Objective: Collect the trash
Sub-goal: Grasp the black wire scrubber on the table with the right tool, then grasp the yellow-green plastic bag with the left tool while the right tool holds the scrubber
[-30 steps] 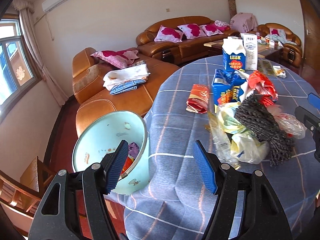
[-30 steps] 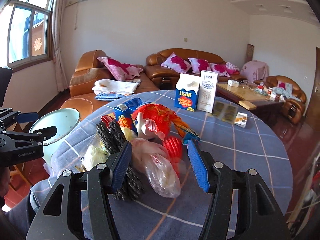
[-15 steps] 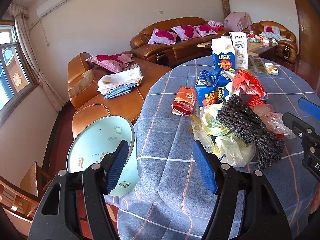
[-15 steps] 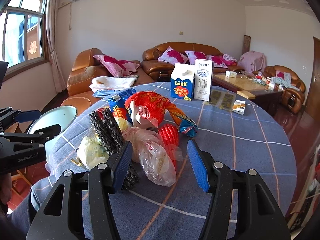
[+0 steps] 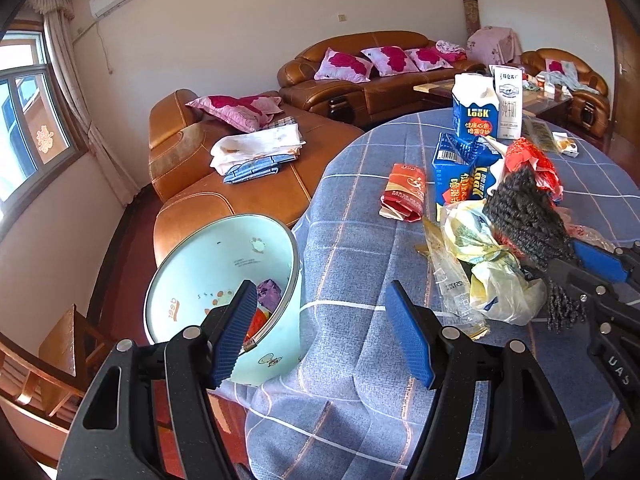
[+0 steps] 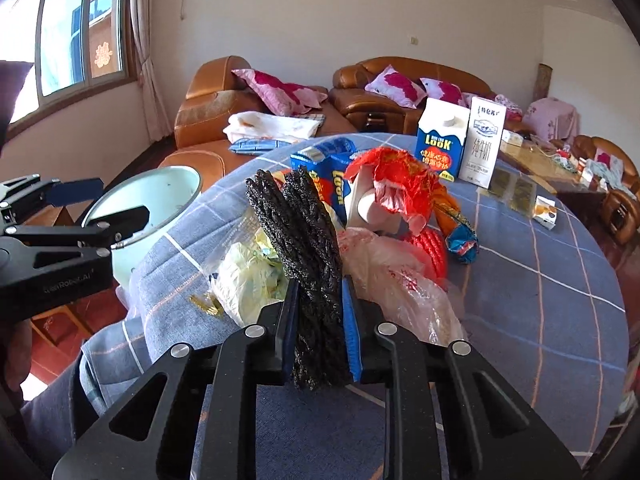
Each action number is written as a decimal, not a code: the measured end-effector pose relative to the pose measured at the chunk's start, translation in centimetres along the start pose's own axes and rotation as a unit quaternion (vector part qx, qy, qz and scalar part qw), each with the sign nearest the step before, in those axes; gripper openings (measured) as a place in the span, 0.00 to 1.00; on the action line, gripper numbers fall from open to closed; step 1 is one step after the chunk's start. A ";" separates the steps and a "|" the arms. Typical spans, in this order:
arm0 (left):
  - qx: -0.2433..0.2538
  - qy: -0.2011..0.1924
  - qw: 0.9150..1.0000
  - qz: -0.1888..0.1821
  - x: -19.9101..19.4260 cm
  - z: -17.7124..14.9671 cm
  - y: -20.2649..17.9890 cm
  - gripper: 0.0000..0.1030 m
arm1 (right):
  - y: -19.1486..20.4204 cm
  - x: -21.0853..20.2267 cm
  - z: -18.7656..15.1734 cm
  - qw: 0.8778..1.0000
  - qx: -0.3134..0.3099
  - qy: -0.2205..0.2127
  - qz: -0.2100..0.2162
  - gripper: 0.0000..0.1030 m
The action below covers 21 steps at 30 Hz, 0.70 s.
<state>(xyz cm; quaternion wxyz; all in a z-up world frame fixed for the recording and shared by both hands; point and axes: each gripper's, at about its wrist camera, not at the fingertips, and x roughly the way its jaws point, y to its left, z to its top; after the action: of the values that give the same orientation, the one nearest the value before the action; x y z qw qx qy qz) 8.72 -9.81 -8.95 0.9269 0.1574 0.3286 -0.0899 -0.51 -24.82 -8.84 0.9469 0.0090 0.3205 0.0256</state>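
My right gripper (image 6: 318,328) is shut on a black crinkled foam net (image 6: 304,240), its lower end between the blue pads; the net also shows in the left wrist view (image 5: 528,228). It lies in a trash pile on the blue checked table (image 6: 520,280): yellow plastic bag (image 5: 496,280), clear pink bag (image 6: 392,276), red wrapper (image 6: 400,184), crushed blue carton (image 5: 460,172), red packet (image 5: 404,192). My left gripper (image 5: 320,332) is open and empty over the table edge beside the pale blue bin (image 5: 224,276), which holds some trash.
Two upright cartons, a blue-and-white one (image 6: 440,140) and a white one (image 6: 484,140), stand at the table's far side with small packets (image 6: 546,212). Brown leather sofas (image 5: 248,184) with pink cushions stand behind. A wooden chair (image 5: 60,356) stands at the lower left.
My right gripper has moved forward into the pile and shut on the black foam net. My left gripper has stayed open, shifting slightly near the bin.
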 end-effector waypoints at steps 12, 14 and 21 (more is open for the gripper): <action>0.030 -0.017 0.999 -0.038 -1.4 0.7 -4.0 0.64 | -5.4 -5.0 -1.5 0.992 0.073 -0.043 -0.090 0.20; 0.042 -0.020 0.998 -0.050 -1.6 0.8 -5.4 0.64 | -6.3 -5.3 -2.3 0.991 0.082 -0.039 -0.097 0.20; 0.070 0.009 0.994 -0.085 0.0 0.1 -9.2 0.44 | -7.0 -5.7 -3.3 0.991 0.092 -0.047 -0.090 0.20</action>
<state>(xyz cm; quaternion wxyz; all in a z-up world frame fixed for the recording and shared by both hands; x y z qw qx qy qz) 6.24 -18.38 -11.02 0.8997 0.1947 0.3415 -0.1898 -6.74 -32.14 -8.18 0.9545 0.0680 0.2763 -0.0895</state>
